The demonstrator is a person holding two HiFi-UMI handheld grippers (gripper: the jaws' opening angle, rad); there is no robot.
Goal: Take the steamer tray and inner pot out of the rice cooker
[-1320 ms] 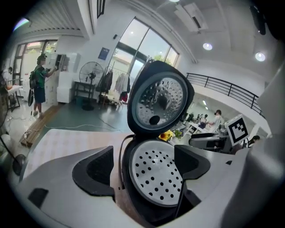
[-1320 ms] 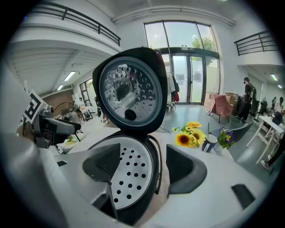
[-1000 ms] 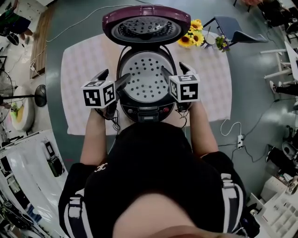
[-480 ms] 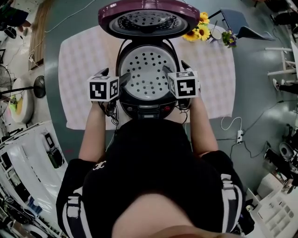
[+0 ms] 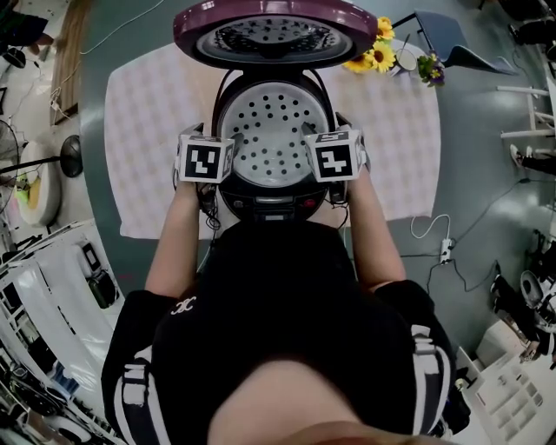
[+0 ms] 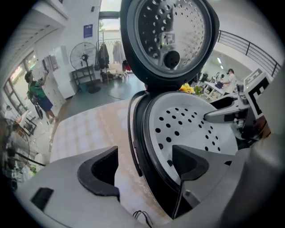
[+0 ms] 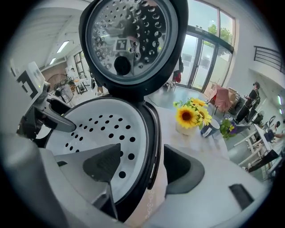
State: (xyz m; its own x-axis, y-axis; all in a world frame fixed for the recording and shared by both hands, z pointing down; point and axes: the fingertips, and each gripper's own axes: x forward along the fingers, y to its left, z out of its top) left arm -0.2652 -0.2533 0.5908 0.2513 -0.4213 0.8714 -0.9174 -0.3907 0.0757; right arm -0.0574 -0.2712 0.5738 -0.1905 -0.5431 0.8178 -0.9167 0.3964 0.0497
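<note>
The rice cooker [image 5: 274, 202] has a dark, glossy plastic body. Its lid [image 5: 274, 5] is shiny purple outside, and the inner plate of the lid [image 6: 171, 31] looks like bright metal with many small holes, which reflects the room. The steamer tray [image 5: 274, 130] is pale grey, smooth and matt, with round holes; whether it is plastic or coated metal I cannot tell. The tablecloth [image 5: 148, 113] is soft matt cloth with a faint check, and the left gripper [image 6: 143, 165] and the right gripper [image 7: 141, 168] are smooth matt grey plastic with black matt pads [image 6: 99, 171].
</note>
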